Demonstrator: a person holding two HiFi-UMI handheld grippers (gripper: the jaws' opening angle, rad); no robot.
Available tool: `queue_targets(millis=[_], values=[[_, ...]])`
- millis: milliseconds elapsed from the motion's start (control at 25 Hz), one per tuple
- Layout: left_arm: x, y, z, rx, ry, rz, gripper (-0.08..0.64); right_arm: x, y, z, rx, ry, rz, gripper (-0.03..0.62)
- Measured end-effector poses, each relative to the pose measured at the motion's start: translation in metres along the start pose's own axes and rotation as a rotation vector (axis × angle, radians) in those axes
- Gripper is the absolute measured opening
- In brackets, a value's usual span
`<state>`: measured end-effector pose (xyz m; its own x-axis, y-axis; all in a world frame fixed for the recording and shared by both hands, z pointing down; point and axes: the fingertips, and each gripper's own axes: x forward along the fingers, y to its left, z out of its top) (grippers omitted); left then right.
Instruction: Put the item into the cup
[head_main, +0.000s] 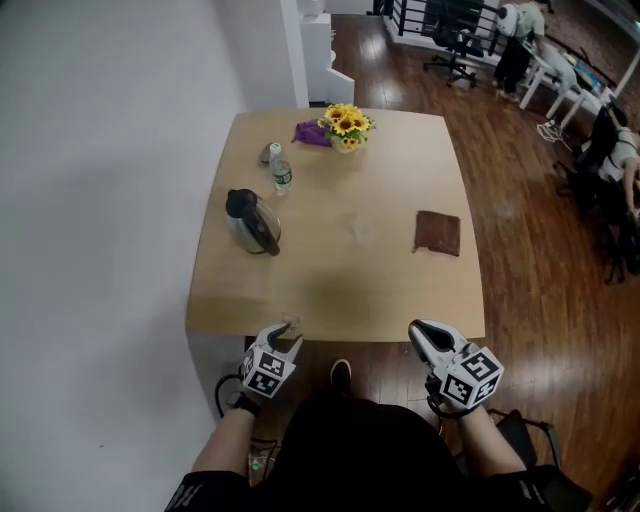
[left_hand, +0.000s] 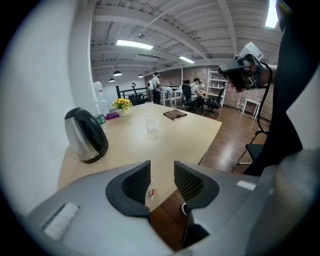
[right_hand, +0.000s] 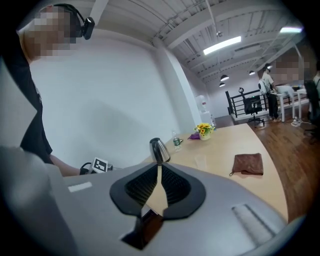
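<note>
The left gripper (head_main: 285, 340), jaws apart, is framing the small item (left_hand: 151, 189) at the surface's (head_main: 400, 290) near edge, seemingly for a grasp. The right gripper (head_main: 425, 335), jaws together and empty, is idling at lower right, while the cup (left_hand: 150, 123) is standing mid-surface.

Small clear item (left_hand: 152, 189) with a red mark lies at the near edge of the table (left_hand: 170, 142), left side. Clear cup (left_hand: 150, 123) stands upright mid-table, well apart.

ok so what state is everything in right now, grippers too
left gripper: open, empty
right gripper: shut, empty
item: at the table's near edge, not gripped
cup: upright, looks empty
kettle: upright, lid shut
bottle: upright, capped
cloth: lying flat
</note>
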<state>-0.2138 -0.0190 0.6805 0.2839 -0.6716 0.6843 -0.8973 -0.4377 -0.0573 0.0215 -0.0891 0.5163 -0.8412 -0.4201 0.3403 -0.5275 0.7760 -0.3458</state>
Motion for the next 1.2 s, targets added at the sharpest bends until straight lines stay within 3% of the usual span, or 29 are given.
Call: queue_targets(millis=[360, 720, 1000, 1200], values=[[0.05, 0.025, -0.043, 0.015, 0.168, -0.039, 0.139, 0.043, -0.013, 0.009, 0.017, 0.034, -0.012, 0.035], [0.087, 0.029, -0.073, 0.036, 0.304, -0.059, 0.079, 0.063, -0.022, 0.009, 0.041, 0.062, 0.02, 0.037], [0.088, 0.038, -0.068, 0.045, 0.314, -0.028, 0.006, 0.069, -0.035, 0.012, 0.056, 0.061, 0.037, 0.035], [0.083, 0.046, -0.041, 0.035, 0.241, 0.007, -0.002, 0.074, -0.042, 0.017, 0.053, 0.058, 0.044, 0.035]])
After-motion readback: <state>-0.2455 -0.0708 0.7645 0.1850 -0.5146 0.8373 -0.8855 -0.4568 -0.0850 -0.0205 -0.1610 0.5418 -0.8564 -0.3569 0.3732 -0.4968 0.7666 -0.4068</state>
